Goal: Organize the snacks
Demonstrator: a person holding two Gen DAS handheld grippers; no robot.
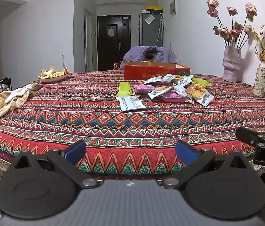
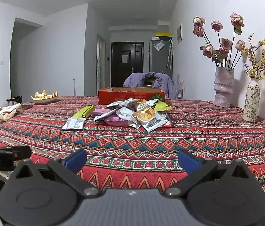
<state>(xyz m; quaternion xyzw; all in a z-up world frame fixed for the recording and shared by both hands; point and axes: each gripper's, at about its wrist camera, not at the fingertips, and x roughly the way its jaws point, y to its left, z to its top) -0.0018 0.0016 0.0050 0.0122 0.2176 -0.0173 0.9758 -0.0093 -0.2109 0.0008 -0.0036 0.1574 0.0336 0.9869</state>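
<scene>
Stage: start, by my reading; nothing sorted yet.
Snack pile (image 2: 130,113): loose heap mid-worktop, just in front of the red box (image 2: 131,95). White-and-orange packets, pink ones, lime-green ones, all jumbled and overlapping.
Stray packet (image 2: 74,123): white, flat, lying apart at the near left edge of the heap.
Red box: open-topped cardboard at the far side of the worktop (image 2: 207,141); whether it holds anything cannot be told from this angle.
Left gripper (image 1: 130,153): fingers spread wide, nothing between them; hovering over the near edge of the worktop, well short of the heap.
Right gripper (image 2: 132,159): the same, fingers fully apart and empty, near edge, well apart from the snacks.
Left to do: the whole pile, probably into the box or grouped by kind.
Writing: box front carries printed characters, upside down and too small to read. Packets show dense print, illegible. The left gripper's body reads partly "RobotAI" in the right wrist view; the right gripper's shows "DA" in the left view.
Bystanders: gloves (image 1: 10,98), dish of peel (image 1: 52,74), two vases (image 2: 223,86).
</scene>
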